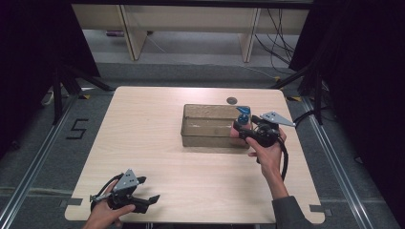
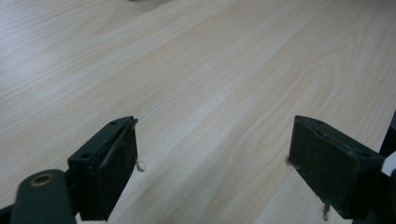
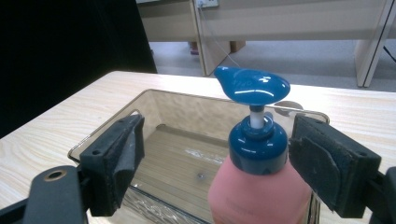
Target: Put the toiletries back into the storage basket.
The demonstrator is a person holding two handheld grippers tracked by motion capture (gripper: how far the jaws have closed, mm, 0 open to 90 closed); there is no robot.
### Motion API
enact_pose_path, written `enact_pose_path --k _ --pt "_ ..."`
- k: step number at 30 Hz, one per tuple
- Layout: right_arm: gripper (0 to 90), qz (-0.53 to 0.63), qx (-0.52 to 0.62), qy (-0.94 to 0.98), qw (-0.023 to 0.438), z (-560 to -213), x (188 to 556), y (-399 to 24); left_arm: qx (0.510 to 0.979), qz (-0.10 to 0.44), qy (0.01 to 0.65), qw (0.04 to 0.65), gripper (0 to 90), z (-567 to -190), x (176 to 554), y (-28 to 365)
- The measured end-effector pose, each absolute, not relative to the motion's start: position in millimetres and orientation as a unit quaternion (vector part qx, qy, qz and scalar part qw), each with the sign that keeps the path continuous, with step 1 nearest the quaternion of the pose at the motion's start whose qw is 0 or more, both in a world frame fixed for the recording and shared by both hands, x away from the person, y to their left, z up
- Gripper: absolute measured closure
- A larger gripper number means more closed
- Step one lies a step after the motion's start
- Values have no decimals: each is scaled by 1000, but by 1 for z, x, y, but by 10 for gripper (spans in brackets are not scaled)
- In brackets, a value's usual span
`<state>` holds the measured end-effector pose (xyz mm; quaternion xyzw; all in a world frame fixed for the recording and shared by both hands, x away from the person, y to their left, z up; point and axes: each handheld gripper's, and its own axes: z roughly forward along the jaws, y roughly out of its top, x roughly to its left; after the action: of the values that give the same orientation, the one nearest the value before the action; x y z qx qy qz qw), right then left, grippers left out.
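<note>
Pump bottle (image 3: 258, 186), pink with a blue dispenser head, stands between the spread jaws of the right gripper (image 3: 215, 163), one pad close against its shoulder and the other well clear, so the tool is released rather than clamped on it. In the high view the bottle (image 1: 241, 125) sits at the right end of the clear bin (image 1: 206, 138), though whether inside the wall or just at it cannot be told. By the look of it, the step in hand is either the setting-down or the pick-up at the bin; the next move calls for squeezing squarely below the collar or backing straight off without tipping it. Nearer the person than the bin, the left gripper (image 1: 143, 200) rests idle with jaws apart over bare table (image 2: 196, 70). Beyond the bin, open tabletop runs to the far edge.
</note>
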<state>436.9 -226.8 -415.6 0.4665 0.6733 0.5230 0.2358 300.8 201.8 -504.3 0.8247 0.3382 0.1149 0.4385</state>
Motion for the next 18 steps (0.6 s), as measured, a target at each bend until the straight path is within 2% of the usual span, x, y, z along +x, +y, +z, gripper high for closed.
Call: enact_pose_path --k 2,4,18 --pt "192 531 476 665 223 -417 435 -224 832 116 331 431 149 -504 301 203" --pt "192 526 468 671 232 -418 436 -226 833 113 330 430 149 -503 301 204" --pt "194 533 464 671 223 -419 426 -218 826 113 337 438 149 -504 301 202"
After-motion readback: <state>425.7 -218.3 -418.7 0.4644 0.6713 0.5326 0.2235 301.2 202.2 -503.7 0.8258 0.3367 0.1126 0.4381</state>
